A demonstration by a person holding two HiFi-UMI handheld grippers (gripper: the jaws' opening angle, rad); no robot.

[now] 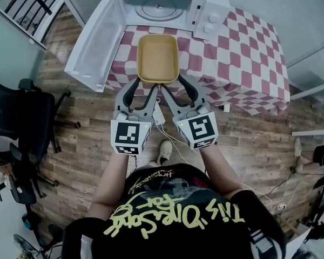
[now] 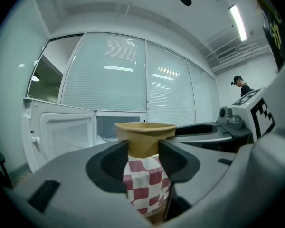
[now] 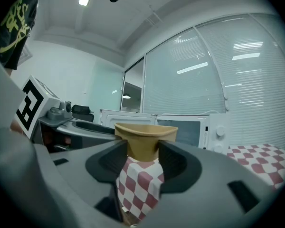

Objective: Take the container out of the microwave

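Container [image 1: 157, 58] was clear of open microwave [image 1: 156, 7], at its 6 o'clock over tabletop [image 1: 243, 58]; left gripper [image 1: 144, 85] & right gripper [image 1: 174, 85] each pinched a near corner. Removal prob. done.

Table [image 1: 248, 47] draped in a red-and-white checked cloth [image 1: 237, 93], hanging over the near edge; wooden plank floor [image 1: 86, 144]; black office chair [image 1: 21, 123] at left, well apart from the table; thin white cable [image 1: 248, 190] on the floor at right; blinds [image 2: 109, 75] behind glass; ceiling strip light [image 2: 237, 22] lit; a person [image 2: 241, 85] far back.
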